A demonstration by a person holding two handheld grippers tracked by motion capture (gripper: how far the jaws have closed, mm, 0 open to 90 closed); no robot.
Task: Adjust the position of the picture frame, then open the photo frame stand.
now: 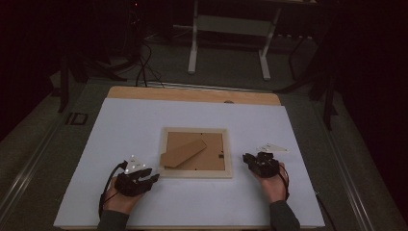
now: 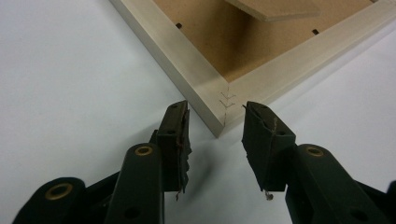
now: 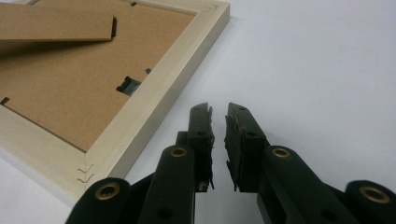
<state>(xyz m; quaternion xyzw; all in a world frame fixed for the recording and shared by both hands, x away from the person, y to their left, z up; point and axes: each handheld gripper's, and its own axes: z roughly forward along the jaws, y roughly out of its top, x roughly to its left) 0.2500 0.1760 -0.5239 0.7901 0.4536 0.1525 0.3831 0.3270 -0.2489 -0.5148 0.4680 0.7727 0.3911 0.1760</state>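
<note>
Black jaws of the left gripper [image 2: 215,135] rise from the bottom of the left gripper view, standing moderately apart with nothing between them; one corner of the picture frame [image 2: 205,88] lies just beyond the tips, not touched. This close view shows the small zigzag staples across the corner joint, which the high view is too far away to show. In the right gripper view, the right gripper [image 3: 219,114] has its jaws nearly together, with just a narrow gap, and holds nothing; it hovers over the white surface [image 3: 317,60] just beside another corner of the frame, apart from it. That view also shows a small metal clip [image 3: 128,85] on the brown backing board [image 3: 70,93], seen from above as a dark speck.

From the high view, the frame lies face down near the middle of the white surface, its pale wooden border around the backing board. A loose cardboard stand [image 1: 184,151] lies tilted across the backing, toward its left side. Both hands come from the near edge, one gripper at each near corner of the frame. Nothing stands between the grippers and the frame. Beyond the table, a metal stand [image 1: 231,33] and some cables [image 1: 142,57] are on the dark floor.
</note>
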